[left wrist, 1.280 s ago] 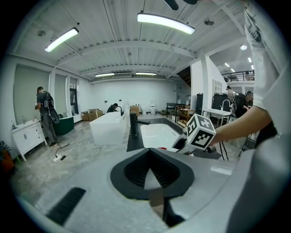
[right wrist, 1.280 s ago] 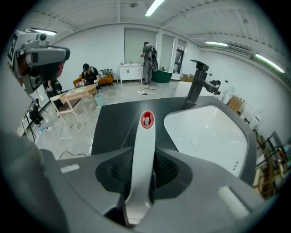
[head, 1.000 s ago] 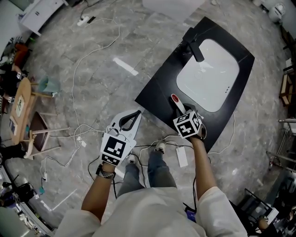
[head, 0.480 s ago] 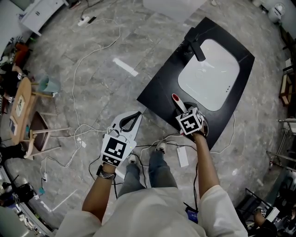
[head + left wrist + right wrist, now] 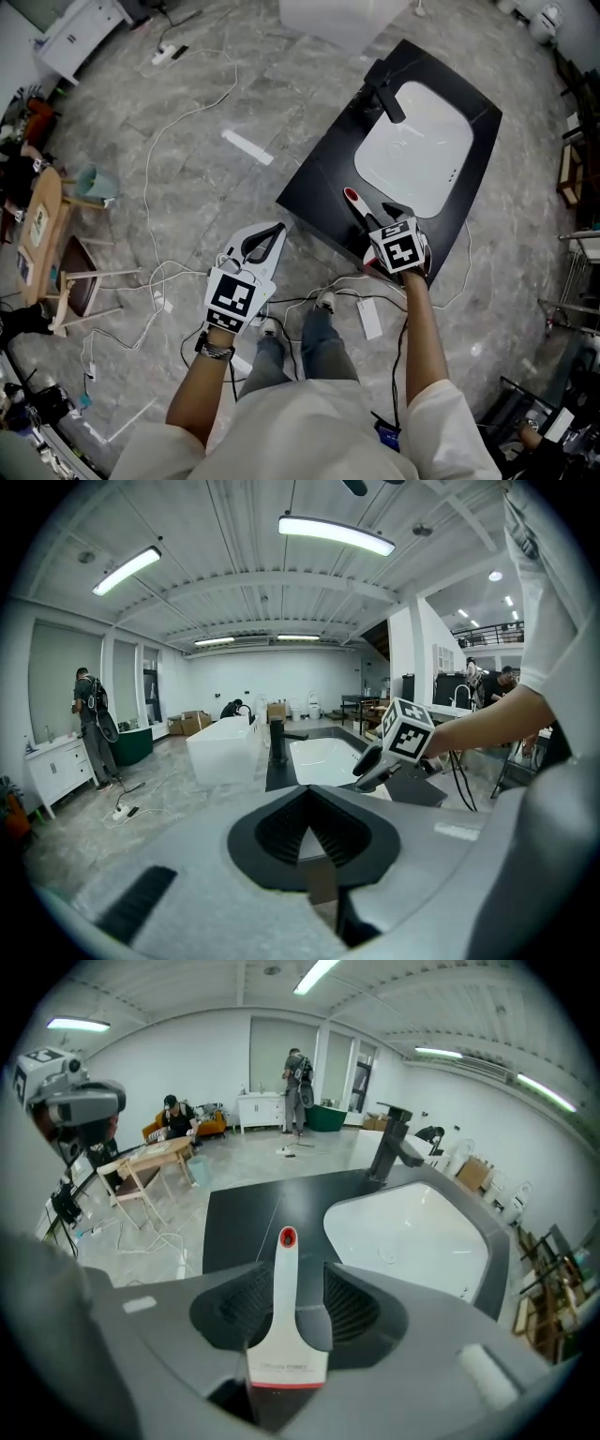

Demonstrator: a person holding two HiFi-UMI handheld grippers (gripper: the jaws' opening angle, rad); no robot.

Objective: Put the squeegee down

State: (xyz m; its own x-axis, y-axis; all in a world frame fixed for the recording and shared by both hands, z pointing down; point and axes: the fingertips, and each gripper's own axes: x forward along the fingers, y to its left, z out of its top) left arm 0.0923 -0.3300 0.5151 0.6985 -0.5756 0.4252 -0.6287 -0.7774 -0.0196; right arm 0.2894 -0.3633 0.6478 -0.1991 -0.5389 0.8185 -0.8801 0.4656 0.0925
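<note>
Little has changed on the left since a second ago: the left gripper (image 5: 278, 228) hangs in the same spot over the grey marbled stone floor (image 5: 187, 178), forearm stretched forward, nose tipped gently down. Its jaws are together at the tips with nothing between them, which the left gripper view (image 5: 309, 797) shows head-on.

To the right, the right gripper (image 5: 377, 217) has drawn back a little toward the near edge of the black rectangular countertop (image 5: 314, 183). Its jaws have just been opening. They now stand wide apart on either side of the white plastic squeegee (image 5: 357, 206) with the red-tipped handle, without pinching it. The squeegee lies flat on the countertop, beside the white oval basin (image 5: 412, 150), handle pointing away from the person.

The head view alone shows the loose white cables (image 5: 155, 272) on the floor. Only the right gripper view shows the squeegee (image 5: 286, 1302) framed between the ribbed pads (image 5: 234, 1307), its wide head nearest the camera. That view also looks across the basin (image 5: 412, 1232) to the black tap (image 5: 389, 1147). The right forearm reaches forward with the gripper pitched steeply down. The left gripper view catches the right gripper from the side (image 5: 375, 764), poised just above the countertop.
</note>
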